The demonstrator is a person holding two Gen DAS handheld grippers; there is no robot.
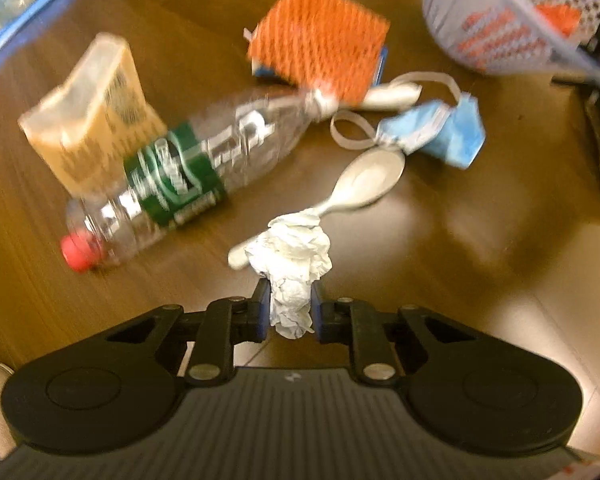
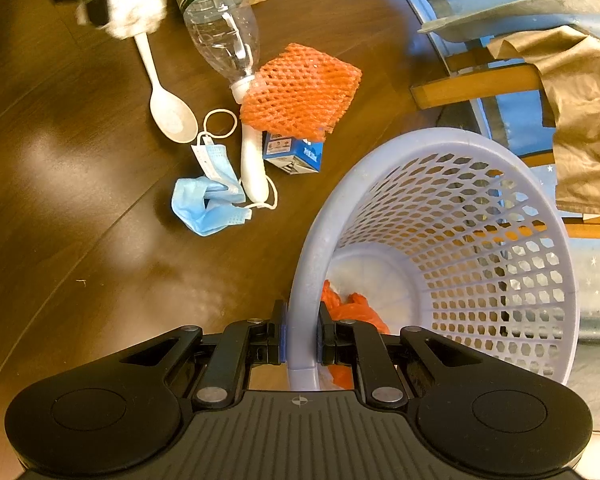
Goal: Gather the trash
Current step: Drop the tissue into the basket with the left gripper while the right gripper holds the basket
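Between my left gripper (image 1: pixel 290 307) pads, crumpled white tissue wad (image 1: pixel 290 256) clamped, off the brown wooden table (image 1: pixel 440 240). Right gripper (image 2: pixel 302 334) clamped on lilac perforated plastic basket (image 2: pixel 440 136) rim. Farther: clear plastic bottle (image 2: pixel 220 20), green label "Cestbon".

I see a brown cloth (image 2: pixel 580 120) draped over a wooden chair (image 2: pixel 476 84), standing beside the dark wood floor (image 2: pixel 60 200).

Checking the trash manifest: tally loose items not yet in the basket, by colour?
White: 3, crumpled tissue, plastic spoon, plastic tube
Orange: 1, foam net
Blue: 2, face mask, small carton
Clear: 1, plastic bottle
Tan: 1, pouch
Total: 8
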